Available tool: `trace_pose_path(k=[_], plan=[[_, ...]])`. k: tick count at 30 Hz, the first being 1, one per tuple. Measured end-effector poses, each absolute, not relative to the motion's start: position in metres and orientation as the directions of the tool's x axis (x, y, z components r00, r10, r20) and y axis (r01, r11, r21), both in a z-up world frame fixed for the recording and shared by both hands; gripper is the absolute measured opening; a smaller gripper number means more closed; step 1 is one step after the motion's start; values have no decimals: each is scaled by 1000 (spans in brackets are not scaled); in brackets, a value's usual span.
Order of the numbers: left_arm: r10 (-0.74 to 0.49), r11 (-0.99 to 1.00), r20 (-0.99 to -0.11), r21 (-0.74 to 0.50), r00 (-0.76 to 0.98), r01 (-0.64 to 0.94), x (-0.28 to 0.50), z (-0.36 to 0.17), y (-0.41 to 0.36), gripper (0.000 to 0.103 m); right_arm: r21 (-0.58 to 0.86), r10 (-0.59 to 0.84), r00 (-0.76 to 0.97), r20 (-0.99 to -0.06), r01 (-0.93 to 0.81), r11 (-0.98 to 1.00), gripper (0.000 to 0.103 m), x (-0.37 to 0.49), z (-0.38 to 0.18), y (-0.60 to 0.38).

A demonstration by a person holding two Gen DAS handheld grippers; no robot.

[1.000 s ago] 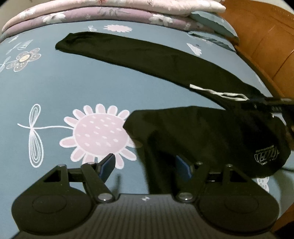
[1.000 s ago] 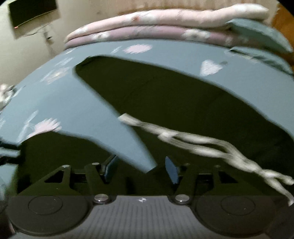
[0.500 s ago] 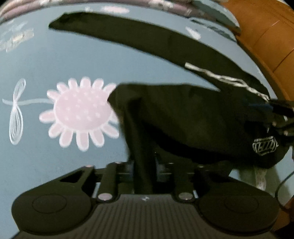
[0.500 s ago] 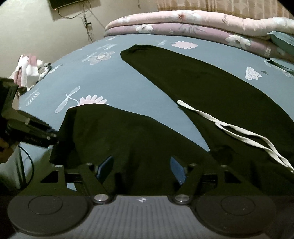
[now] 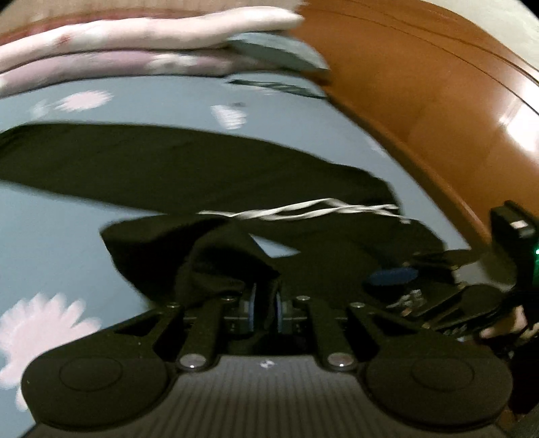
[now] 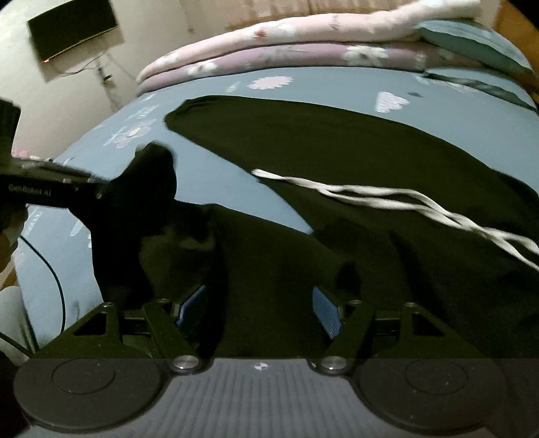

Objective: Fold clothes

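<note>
Black trousers [image 6: 320, 141] with a white drawstring [image 6: 387, 198] lie spread on a blue flowered sheet [image 6: 219, 182]. My left gripper [image 5: 264, 303] is shut on a bunch of the near leg's fabric [image 5: 215, 269], which hangs lifted off the sheet. The right wrist view shows that gripper [image 6: 97, 188] at the left edge, with the raised cloth [image 6: 148, 188] peaking beside it. My right gripper [image 6: 259, 303] is open low over the dark cloth near the waist, and its blue pads [image 6: 325, 310] stand wide apart. The far leg [image 5: 168, 168] stays flat.
Folded pink quilts [image 6: 303, 37] and a teal pillow [image 6: 471, 37] are stacked at the far end of the bed. A brown wooden headboard [image 5: 421, 101] runs along the right side. A wall screen [image 6: 72, 32] and a black cable [image 6: 57, 286] are at the left.
My left gripper has shut on the near trouser leg and carried it up and to the right, towards the waist. My right gripper has opened a little wider and shifted over the cloth.
</note>
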State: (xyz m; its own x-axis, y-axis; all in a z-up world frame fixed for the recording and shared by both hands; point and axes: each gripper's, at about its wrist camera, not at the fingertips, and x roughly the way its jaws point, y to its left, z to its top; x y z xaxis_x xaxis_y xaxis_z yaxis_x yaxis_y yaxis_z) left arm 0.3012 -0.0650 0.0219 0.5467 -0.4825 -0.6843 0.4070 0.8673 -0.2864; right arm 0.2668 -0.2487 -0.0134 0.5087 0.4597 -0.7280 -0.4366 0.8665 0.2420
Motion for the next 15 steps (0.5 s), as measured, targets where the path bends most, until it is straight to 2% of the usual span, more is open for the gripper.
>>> trace_pose_path(k=[7, 12, 15], plan=[[-601, 758, -683, -321, 416, 568, 329, -10, -145, 9, 231, 347, 547, -762, -270, 935, 74, 246, -21, -295], [-590, 746, -731, -331, 343, 577, 349, -45, -182, 10, 208, 265, 557, -787, -165, 964, 76, 233, -26, -324], [-581, 745, -744, -323, 329, 584, 347, -51, -187, 20, 199, 242, 566, -788, -138, 970, 76, 232, -26, -330]])
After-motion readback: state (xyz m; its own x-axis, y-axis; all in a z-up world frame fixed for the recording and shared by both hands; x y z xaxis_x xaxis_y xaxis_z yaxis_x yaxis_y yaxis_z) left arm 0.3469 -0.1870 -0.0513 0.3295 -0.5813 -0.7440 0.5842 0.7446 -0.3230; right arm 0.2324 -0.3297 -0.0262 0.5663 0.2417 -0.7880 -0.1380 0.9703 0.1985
